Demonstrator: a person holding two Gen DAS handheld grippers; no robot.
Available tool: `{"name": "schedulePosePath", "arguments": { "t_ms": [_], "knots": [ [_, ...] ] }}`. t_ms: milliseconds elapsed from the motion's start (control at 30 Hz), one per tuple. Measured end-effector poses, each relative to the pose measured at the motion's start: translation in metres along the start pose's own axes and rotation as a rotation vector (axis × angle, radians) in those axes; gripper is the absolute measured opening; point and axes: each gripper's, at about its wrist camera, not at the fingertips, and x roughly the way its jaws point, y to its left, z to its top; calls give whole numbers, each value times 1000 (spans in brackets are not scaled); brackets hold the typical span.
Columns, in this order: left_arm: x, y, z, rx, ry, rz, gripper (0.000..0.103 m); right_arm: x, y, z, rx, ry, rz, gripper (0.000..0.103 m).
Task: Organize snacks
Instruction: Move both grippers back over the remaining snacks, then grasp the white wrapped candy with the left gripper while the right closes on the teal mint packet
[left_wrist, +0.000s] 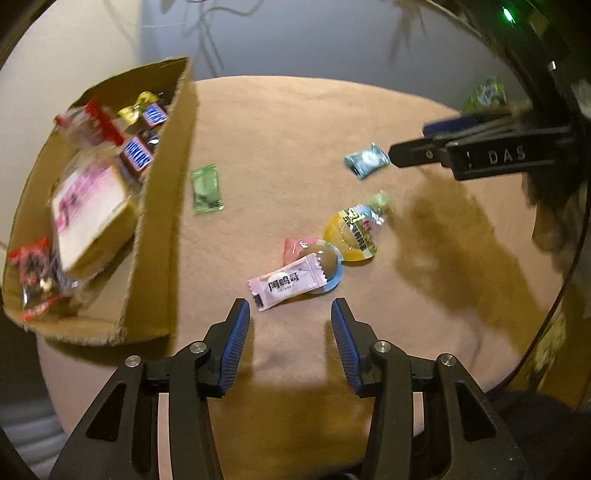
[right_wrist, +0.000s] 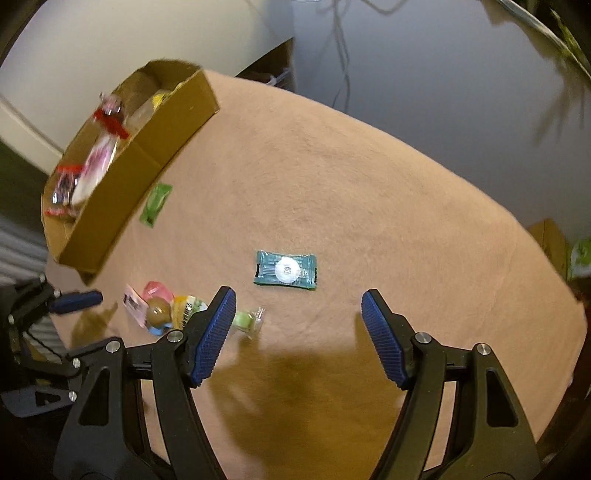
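A cardboard box (left_wrist: 162, 236) (right_wrist: 125, 192) holding several snacks stands at the table's left. My left gripper (left_wrist: 290, 314) is open and empty, just short of a pink candy packet (left_wrist: 286, 282) that lies against a brown jelly cup (left_wrist: 325, 260) and a yellow jelly cup (left_wrist: 352, 230). My right gripper (right_wrist: 297, 302) is open and empty, just short of a teal candy packet (right_wrist: 286, 270) (left_wrist: 366, 159). A green packet (left_wrist: 205, 189) (right_wrist: 156, 204) lies beside the box. A small green candy (right_wrist: 246, 319) lies by my right gripper's left finger.
The table is round with a tan cloth (right_wrist: 369, 184). The right gripper enters the left wrist view from the right (left_wrist: 480, 147). The left gripper shows at the left edge of the right wrist view (right_wrist: 74, 301). A green bag (left_wrist: 485, 94) sits at the table's far right.
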Motion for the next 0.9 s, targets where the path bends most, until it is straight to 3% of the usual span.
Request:
{"name": "schedulePosePath", "arguments": {
  "t_ms": [167,367,433,633,767,900],
  "knots": [
    [12,-15,5,123,12,62,44,6,7,4,-143,25,-24,73],
    [22,-15,9,173,25,91,44,18,27,8,-345,59,-31,73],
    [25,-15,12,173,25,95,44,24,31,11,-389,68,-32,68],
    [31,-4,23,128,21,53,37,45,30,23,-427,93,-48,58],
    [35,2,31,111,22,34,35,52,22,28,-393,99,-15,55],
    [39,7,40,77,28,2,23,52,17,29,-369,92,18,52]
  ]
}}
